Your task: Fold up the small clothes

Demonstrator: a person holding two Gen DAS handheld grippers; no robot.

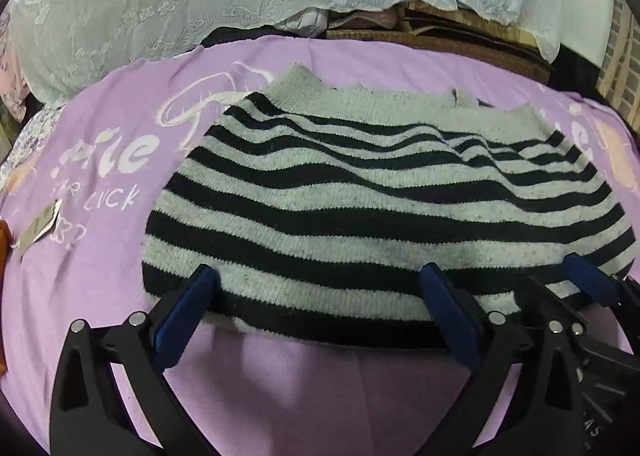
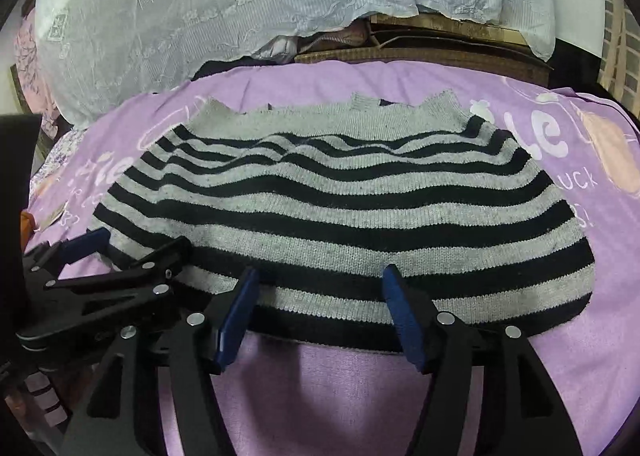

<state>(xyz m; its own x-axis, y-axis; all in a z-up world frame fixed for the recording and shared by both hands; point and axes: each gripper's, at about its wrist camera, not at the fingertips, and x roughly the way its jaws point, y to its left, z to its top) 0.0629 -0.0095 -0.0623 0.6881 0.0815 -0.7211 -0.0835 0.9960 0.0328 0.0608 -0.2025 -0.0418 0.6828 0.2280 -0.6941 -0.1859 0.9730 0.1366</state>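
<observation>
Purple sheet (image 1: 100, 256): white print at left of left wrist view, large partial "..ie", beneath it "..R LUCK"; right wrist view, right side, reads "..Le", "..UCK", "..S!"; small paper tag (image 1: 38, 226) at left, illegible

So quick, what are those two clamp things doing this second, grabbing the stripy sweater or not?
Left gripper: open, fingers over the near edge of the striped sweater, gripping nothing.
Right gripper: open too, at the same near edge, gripping nothing.
</observation>
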